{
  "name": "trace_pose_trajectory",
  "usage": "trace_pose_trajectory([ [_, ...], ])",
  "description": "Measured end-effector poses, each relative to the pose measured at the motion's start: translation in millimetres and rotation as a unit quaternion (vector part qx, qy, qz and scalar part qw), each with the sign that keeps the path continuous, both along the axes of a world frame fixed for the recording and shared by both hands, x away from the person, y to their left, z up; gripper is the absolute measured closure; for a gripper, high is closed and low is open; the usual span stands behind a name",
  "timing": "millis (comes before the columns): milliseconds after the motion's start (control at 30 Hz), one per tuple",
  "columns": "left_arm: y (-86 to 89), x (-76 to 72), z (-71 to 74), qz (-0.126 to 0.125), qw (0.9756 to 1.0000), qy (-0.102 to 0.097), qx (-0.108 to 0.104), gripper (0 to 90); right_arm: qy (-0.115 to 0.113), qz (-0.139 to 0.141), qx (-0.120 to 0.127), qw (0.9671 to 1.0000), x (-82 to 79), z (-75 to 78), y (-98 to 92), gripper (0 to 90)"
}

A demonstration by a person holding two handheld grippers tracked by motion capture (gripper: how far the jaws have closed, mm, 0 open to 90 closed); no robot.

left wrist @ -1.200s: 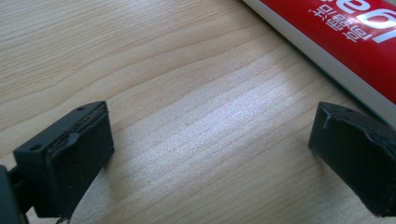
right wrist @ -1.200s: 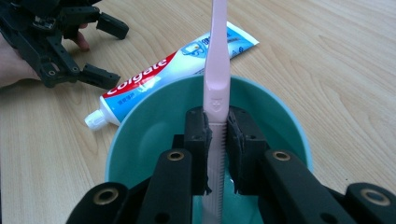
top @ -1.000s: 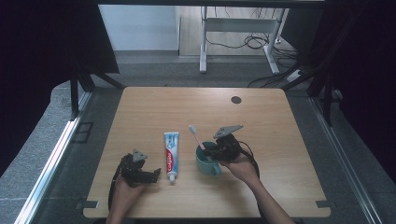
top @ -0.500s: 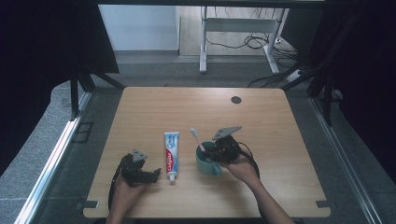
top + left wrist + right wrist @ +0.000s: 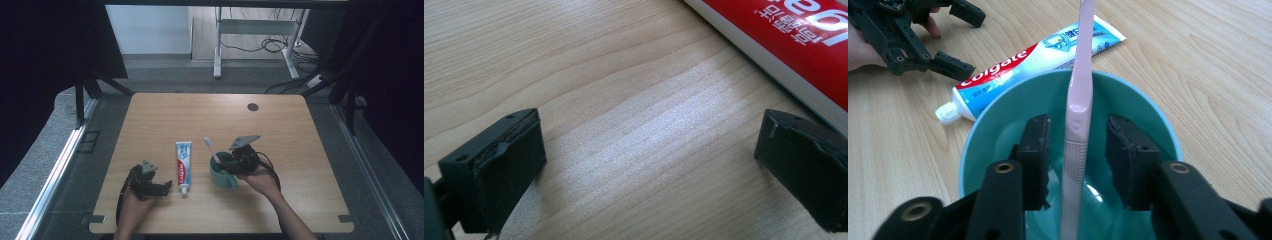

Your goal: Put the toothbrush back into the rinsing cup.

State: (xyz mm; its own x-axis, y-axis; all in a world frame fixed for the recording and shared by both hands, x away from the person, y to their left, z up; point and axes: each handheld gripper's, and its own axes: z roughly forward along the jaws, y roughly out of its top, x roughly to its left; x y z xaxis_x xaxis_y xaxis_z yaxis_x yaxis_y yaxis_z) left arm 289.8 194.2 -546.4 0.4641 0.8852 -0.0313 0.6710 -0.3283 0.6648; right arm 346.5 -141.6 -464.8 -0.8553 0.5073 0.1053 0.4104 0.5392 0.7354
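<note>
Wooden table (image 5: 165,110), pale grain, set on a grey floor; dark curtains at both sides, a desk frame and loose cables beyond the far edge. One small dark disc (image 5: 252,106) near the far right corner.

Cup (image 5: 222,171): teal, upright, near the middle of the front edge. Toothbrush (image 5: 211,150): pink, standing in the cup, head up and leaning toward the far left.

Right gripper (image 5: 1078,150): over the cup mouth, jaws on either side of the brush handle with a gap on both sides, not pressing; jaws have just been opening. Judged step: releasing the brush into the cup. To do it well, widen the jaws evenly, let the handle settle against the rim, then lift straight up so no pad drags the brush or tips the cup.

Toothpaste (image 5: 183,166): tube lying flat just left of the cup, cap toward the front edge.

Left gripper (image 5: 150,184): near the front left corner, just left of the tube, jaws wide apart, nothing between them, low over bare wood.
</note>
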Motion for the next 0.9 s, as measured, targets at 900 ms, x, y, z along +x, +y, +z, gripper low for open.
trace_pose_trajectory([
  [900, 0.0, 0.0, 0.0, 0.000, 1.0000, 0.000, 0.000, 0.0, -0.032, -0.004, 0.003, 0.9995, -8.9, 21.6, -5.7, 22.5],
])
